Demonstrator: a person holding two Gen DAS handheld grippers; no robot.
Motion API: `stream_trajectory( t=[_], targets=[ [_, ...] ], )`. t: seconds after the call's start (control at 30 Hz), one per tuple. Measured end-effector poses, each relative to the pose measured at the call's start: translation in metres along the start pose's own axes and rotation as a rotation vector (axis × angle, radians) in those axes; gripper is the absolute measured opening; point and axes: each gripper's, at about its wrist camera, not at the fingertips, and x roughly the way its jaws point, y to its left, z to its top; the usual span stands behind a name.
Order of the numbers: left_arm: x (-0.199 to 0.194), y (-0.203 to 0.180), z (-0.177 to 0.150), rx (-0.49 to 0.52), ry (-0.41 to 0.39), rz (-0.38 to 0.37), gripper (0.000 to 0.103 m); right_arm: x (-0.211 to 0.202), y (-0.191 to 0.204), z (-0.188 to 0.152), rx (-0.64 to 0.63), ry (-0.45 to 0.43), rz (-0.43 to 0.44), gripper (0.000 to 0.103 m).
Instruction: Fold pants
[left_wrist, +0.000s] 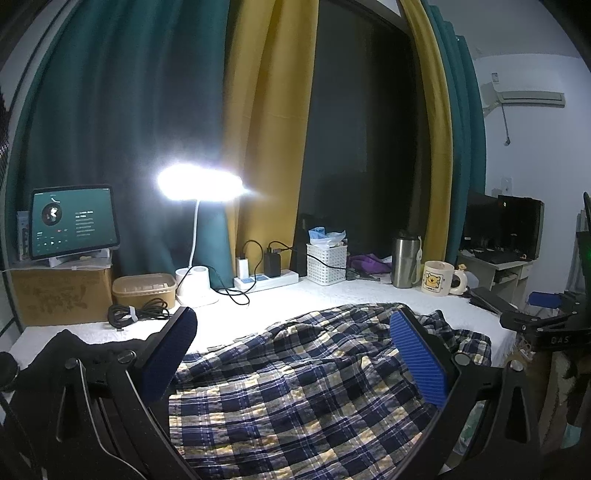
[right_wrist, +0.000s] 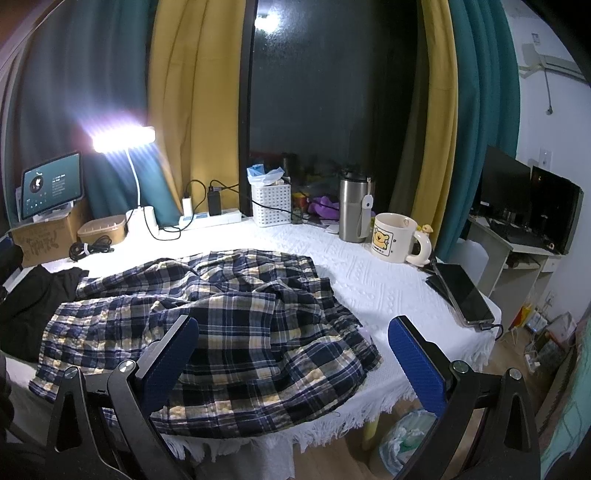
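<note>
a: nearest the lens in both views are the claws. the left claw (left_wrist: 293, 339) has its blue pads spread wide with nothing between them, hanging over the plaid pants (left_wrist: 295, 380). the right claw (right_wrist: 293, 350) is just as wide apart and empty, over the near right part of the same cloth.

b: and the pants themselves?

a: crumpled in a loose heap on the white-covered desk (right_wrist: 380, 291), toward its near edge and left of middle. the hem on the near side droops a little over the fringed front edge. i can't pick out waistband from leg ends in this bunch.

b: how would they handle?

a: i'd judge thin woven cotton, light, limp, not slippery, nothing to break. it'll sag and drag wherever it isn't held, so a pinch on one layer at an outer edge or corner looks better than a grab into the pile. the ribbed pads should bite well on a flat hem.

b: anything close by to mind?

a: a black garment (right_wrist: 33, 299) touches the pants at the left edge of the desk. a phone (right_wrist: 463, 295) lies near the right edge, a mug (right_wrist: 393, 238) and a steel tumbler (right_wrist: 352, 206) stand toward the far right, well apart from the cloth. cables and a lamp (left_wrist: 199, 182) sit along the far edge.
</note>
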Motion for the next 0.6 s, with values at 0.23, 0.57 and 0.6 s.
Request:
stream_trajectory(
  t=[0.23, 0.57, 0.6],
  targets=[
    [-0.0013, 0.0009, 0.0005, -0.004, -0.005, 0.001, 0.103, 0.0002, -0.0002, 0.0006, 0.000, 0.001, 0.000, 0.103],
    [-0.0021, 0.0009, 0.0013, -0.004, -0.008, 0.002, 0.103, -0.0001, 0.0004, 0.0009, 0.002, -0.002, 0.000, 0.103],
    [-0.0020, 0.0008, 0.0015, -0.003, -0.008, 0.001, 0.103, -0.0001, 0.0004, 0.0016, 0.002, -0.002, 0.000, 0.103]
  ],
)
